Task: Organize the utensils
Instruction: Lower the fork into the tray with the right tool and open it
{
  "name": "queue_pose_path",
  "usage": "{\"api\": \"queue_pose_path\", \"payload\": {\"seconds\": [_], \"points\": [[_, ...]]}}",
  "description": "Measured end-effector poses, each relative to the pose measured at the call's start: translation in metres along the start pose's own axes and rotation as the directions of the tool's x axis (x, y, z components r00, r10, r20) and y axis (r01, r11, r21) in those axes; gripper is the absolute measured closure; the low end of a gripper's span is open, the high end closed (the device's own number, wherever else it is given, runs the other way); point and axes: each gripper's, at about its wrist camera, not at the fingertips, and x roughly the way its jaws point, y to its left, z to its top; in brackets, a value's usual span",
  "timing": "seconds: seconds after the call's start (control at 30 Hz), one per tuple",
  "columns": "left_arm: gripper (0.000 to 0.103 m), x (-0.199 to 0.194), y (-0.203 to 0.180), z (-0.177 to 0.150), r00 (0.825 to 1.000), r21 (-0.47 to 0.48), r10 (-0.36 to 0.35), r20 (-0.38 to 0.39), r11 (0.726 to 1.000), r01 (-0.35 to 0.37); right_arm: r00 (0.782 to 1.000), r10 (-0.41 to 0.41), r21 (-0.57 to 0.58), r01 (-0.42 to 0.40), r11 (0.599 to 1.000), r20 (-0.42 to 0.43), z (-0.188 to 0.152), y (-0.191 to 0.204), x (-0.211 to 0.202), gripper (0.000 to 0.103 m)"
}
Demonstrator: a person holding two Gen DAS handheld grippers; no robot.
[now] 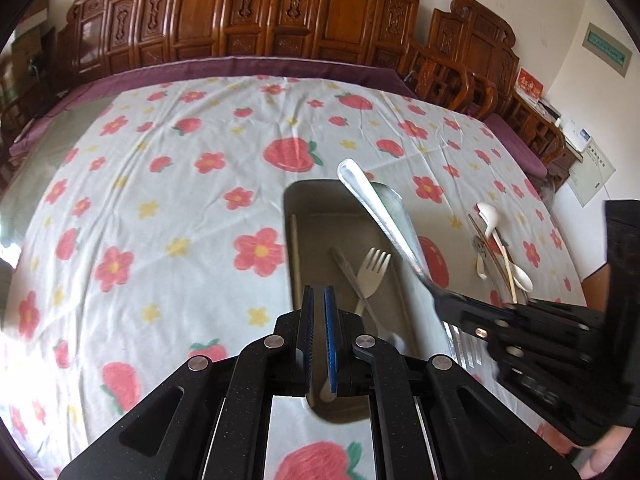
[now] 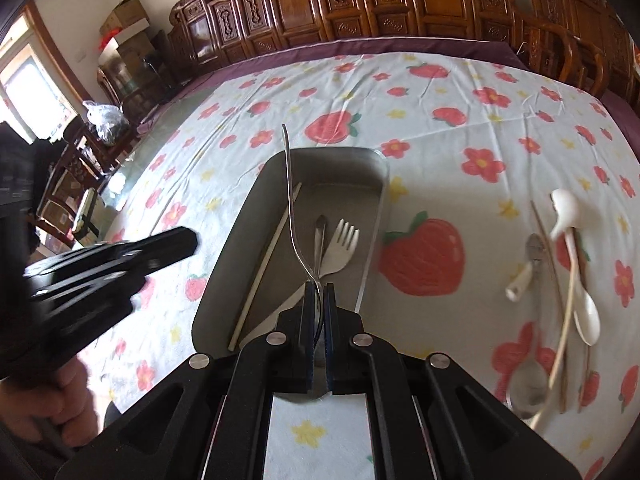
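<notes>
Right wrist view, near to far. Right gripper [image 2: 319, 308] is clenched on a metal fork [image 2: 291, 200], gripping near the head end w/ the handle sticking up and away, above the grey tray [image 2: 382, 184]. The left wrist view confirms: tines show below the jaws, handle slants over the tray. Left gripper [image 1: 319, 320] is closed w/ nothing visibly between its pads; it hangs over the tray's near end.

Step in hand (judged): lower the fork into the tray. To do it well:
- Bring the handle down roughly parallel to the tray's long sides before letting go; as held now it would tip.
- Aim for the free strip of floor between the chopstick [image 2: 266, 264] along the tray's left wall and the fork-and-knife pair.
- Release low, so it does not bounce onto the cloth.
- Keep the left gripper off the drop line; both tools crowd the tray's near end.

In the tray already: a fork [image 2: 340, 248] and what looks like a knife [image 2: 320, 236] crossing mid-floor, plus the chopstick. These narrow the landing room.

Right of the tray, on the flowered tablecloth [image 2: 440, 152]: white spoons [image 2: 568, 216], a metal spoon [image 2: 528, 380], and chopsticks, overlapping in a loose pile, not yet sorted. Exact count unclear.

Beyond the tray's far end: bare cloth, then carved wooden chairs [image 2: 400, 0] along the table's far edge. Nothing there obstructs.
</notes>
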Motion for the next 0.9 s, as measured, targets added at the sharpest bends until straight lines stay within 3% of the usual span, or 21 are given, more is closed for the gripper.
{"api": "queue_pose_path", "payload": {"seconds": [0.37, 0.47, 0.67, 0.9], "points": [[0.099, -0.028, 0.013, -0.012, 1.0, 0.007, 0.018, 0.018, 1.0, -0.018, 0.998, -0.06, 0.005, 0.06, 0.998, -0.018, -0.002, 0.009, 0.033, 0.097], [0.099, -0.03, 0.012, -0.013, 1.0, 0.007, 0.019, 0.02, 1.0, -0.019, 1.0, -0.018, 0.0, 0.018, 1.0, -0.007, -0.001, 0.009, 0.032, 0.094], [0.099, -0.035, 0.011, -0.016, 0.999, 0.016, 0.022, 0.025, 1.0, -0.023, 0.999, 0.049, -0.023, -0.049, 0.999, 0.015, -0.002, 0.014, 0.019, 0.094], [0.099, -0.047, -0.005, -0.021, 0.999, 0.033, 0.011, 0.039, 0.999, -0.012, 0.997, 0.023, -0.056, -0.018, 0.998, 0.078, -0.017, 0.001, -0.027, 0.094]]}}
